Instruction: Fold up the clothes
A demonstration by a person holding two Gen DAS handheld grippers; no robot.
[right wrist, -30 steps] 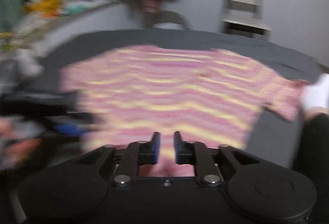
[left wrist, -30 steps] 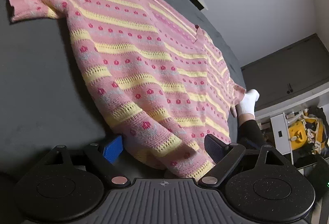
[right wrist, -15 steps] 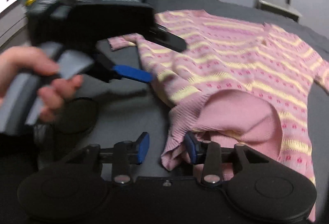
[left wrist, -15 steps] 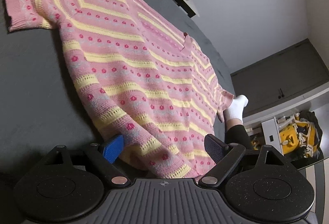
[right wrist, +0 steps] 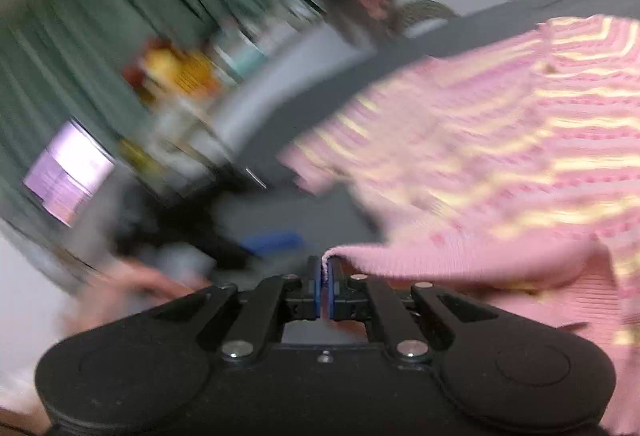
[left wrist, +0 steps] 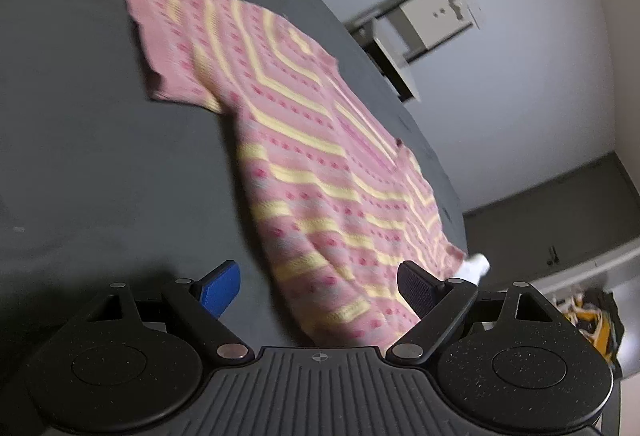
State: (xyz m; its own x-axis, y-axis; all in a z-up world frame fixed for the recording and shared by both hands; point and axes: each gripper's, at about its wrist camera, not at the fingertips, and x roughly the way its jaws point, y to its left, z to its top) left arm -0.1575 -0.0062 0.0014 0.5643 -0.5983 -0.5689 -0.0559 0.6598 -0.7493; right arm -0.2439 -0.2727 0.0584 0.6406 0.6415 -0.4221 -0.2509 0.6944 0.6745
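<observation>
Pink striped sweater (left wrist: 320,171) lies spread on the dark table (left wrist: 80,155), sleeve at the far left, hem nearest me. My right tongs (right wrist: 325,278) are pinched tight on the near hem corner, knit bunched between the pads. My left tongs (left wrist: 316,288) gape wide over the other stretch of hem, gripping nothing. Judgement: get the left one down onto the hem edge and close it before lifting, so both corners rise level. Pull gently (loose knit stretches and sags), keep the hem taut between the two, then carry it toward the far collar. Right view is blurred; grip depth unclear.
</observation>
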